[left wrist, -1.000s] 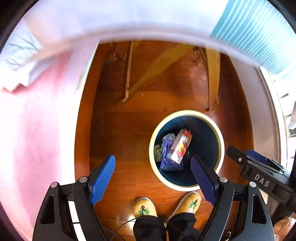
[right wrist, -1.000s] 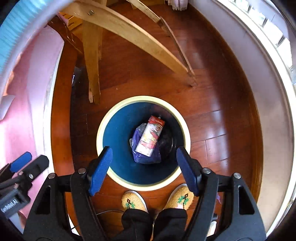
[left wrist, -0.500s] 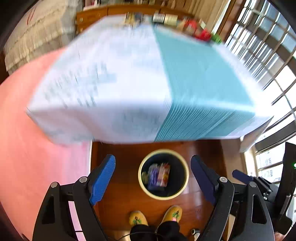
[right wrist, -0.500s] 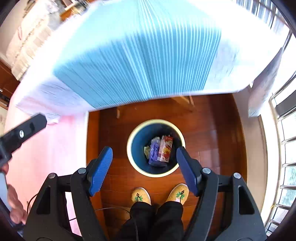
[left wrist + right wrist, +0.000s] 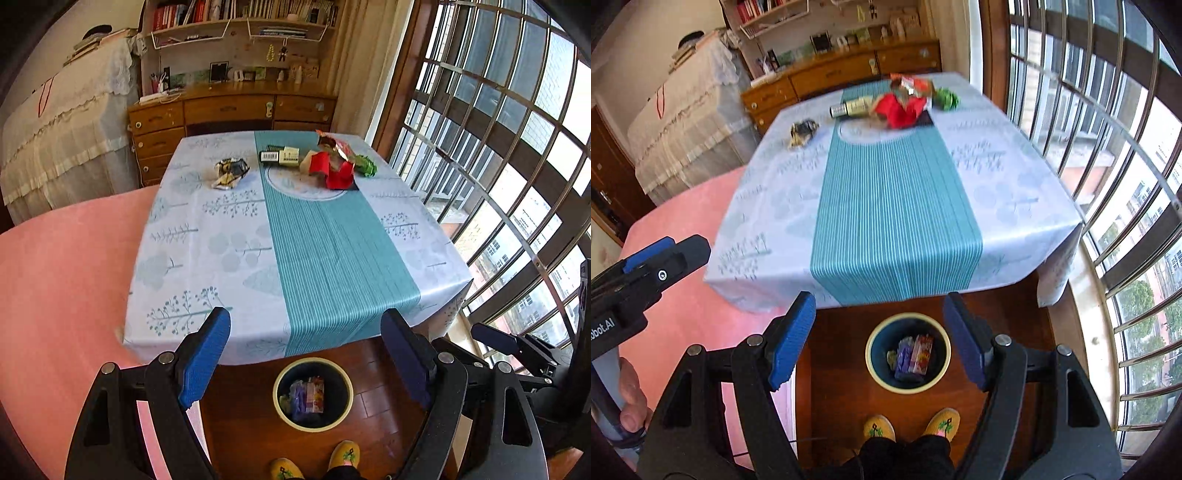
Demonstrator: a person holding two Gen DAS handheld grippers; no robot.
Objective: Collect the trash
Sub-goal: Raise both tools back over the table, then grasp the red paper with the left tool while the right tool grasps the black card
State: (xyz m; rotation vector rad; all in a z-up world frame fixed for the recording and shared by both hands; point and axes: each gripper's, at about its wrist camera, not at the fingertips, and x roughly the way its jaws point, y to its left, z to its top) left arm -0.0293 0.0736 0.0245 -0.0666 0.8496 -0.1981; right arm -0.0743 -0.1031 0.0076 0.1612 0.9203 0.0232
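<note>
Both hand-held grippers are hanging above the near edge of the bench (image 5: 207, 258), and both are released, jaws spread wide with nothing between them. The left hand-held gripper (image 5: 306, 354) has its blue pads (image 5: 203, 362) framing the near edge of the tablecloth, and the right hand-held gripper (image 5: 879, 339) is just off to its right, doing pretty much the same thing.

The trash that's left sits way over at the far edge of the bench: a crumpled silver wrapper (image 5: 229, 172) on the far left side, a small dark-and-cream box (image 5: 279, 156) around the far middle, and next to it a messy pile of red packaging (image 5: 332, 168) with a green crumpled bit (image 5: 365, 166) touching its right side. In the right wrist view the same stuff is a bit blurry.

On the wooden floor (image 5: 834, 369) just past the near edge of the bench there's a round bin (image 5: 873, 369) with a cream rim, and it's already got a purple wrapper (image 5: 904, 360) and a colourful carton (image 5: 921, 354) lying inside. The person's yellow slippers (image 5: 879, 428) are right beside the bin.
</note>
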